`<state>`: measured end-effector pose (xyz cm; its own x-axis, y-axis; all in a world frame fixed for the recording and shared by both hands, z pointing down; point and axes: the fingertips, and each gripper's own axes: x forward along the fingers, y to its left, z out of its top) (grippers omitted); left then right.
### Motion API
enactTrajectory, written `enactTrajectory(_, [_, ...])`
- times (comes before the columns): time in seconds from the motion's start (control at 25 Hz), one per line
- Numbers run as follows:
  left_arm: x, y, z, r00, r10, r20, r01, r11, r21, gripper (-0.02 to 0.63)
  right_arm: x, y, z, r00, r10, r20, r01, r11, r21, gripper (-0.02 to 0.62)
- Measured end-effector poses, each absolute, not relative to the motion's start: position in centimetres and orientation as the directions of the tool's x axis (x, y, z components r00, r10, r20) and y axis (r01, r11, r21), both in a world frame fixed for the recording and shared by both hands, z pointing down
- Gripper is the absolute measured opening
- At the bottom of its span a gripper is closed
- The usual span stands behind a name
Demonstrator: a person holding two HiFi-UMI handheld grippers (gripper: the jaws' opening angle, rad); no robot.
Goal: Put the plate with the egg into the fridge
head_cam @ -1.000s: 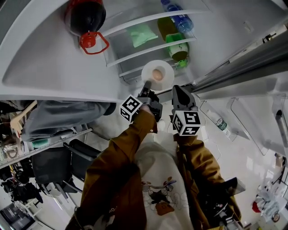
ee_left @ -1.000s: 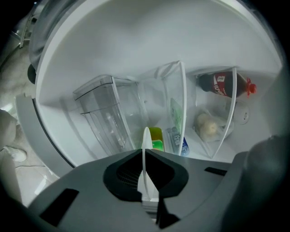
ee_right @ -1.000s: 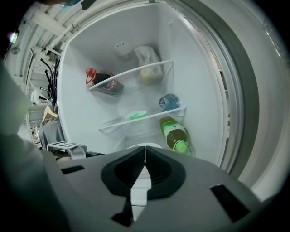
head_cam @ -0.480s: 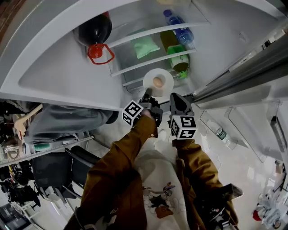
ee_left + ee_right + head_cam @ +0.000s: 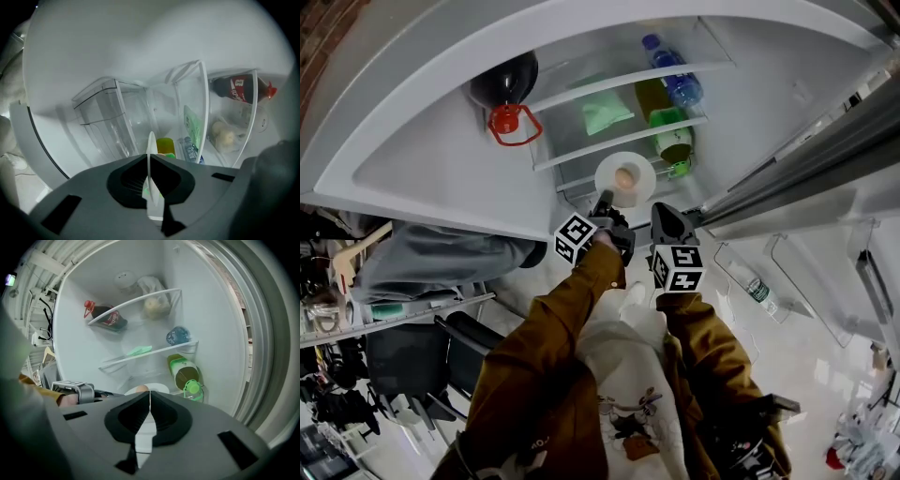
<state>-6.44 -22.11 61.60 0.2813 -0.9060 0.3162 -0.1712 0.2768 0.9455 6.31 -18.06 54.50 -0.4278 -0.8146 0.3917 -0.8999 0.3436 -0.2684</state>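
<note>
- The plate (image 5: 641,165) is round, white and smooth, and the pale brownish egg (image 5: 625,177) sits right in its middle.
- We see the plate held at the mouth of the open fridge (image 5: 759,94), just below the two shelves; whether it touches anything under it we cannot tell.
- The left gripper (image 5: 604,200) is clamped on the near rim of the plate. In the left gripper view the rim runs edge-on as a thin white blade between the dark ribbed pads.
- The right gripper (image 5: 660,212) hangs just beside the plate, on its right. Its jaws are pressed together with nothing between them.
- Both arms wear brown sleeves (image 5: 553,319), and each gripper carries a cube with black-and-white squares.
- Inside, the fridge walls are plain glossy white, and the shelves (image 5: 609,89) are clear panes with white edges.
- A flat green packet (image 5: 606,114) lies on the lower shelf.
- To the right, a bottle with a green cap (image 5: 672,141) lies on its side, and above it a blue water bottle (image 5: 673,75).
- On the upper left lies a dark cola bottle (image 5: 503,80) with a red cap and ring.
- Below us the floor (image 5: 806,347) is pale and shiny, and a dark chair (image 5: 412,347) stands off to the left.
</note>
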Motion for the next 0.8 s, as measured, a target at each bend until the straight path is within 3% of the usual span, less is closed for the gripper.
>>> enactTrajectory(0.8, [-8.4,-24.0,62.0,0.209,-0.921,0.33,-0.149,0.304,0.941,0.018,5.0,-20.6,55.2,-0.423,-0.809,0.408,-0.904,0.347,-0.249,0.008])
